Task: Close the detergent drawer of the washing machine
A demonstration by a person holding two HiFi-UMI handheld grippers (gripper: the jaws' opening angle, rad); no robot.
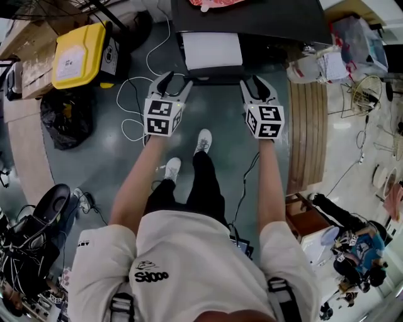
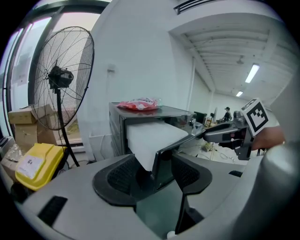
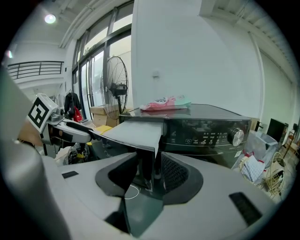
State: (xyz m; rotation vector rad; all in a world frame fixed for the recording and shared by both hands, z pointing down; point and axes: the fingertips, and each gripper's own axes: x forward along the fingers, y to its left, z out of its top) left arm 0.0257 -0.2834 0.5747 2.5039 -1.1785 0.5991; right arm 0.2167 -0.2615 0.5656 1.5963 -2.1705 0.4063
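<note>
The dark washing machine (image 1: 252, 19) stands at the top of the head view, its white detergent drawer (image 1: 211, 50) pulled out toward me and ending in a dark front panel (image 1: 214, 78). My left gripper (image 1: 172, 83) is open at the panel's left corner, and my right gripper (image 1: 255, 85) is open at its right corner. In the left gripper view the drawer (image 2: 154, 133) juts between the spread jaws of the left gripper (image 2: 152, 176), with no pad pressing on it. The right gripper view shows the drawer (image 3: 133, 133) ahead of the open right gripper (image 3: 147, 176), beside the control panel (image 3: 206, 136).
A yellow box (image 1: 79, 55), a black bag (image 1: 66, 116) and a white cable (image 1: 132, 107) lie on the floor at left. A standing fan (image 2: 58, 77) is left of the machine. A wooden pallet (image 1: 308, 132) is at right. A red-and-white packet (image 3: 166, 103) lies on the machine's top.
</note>
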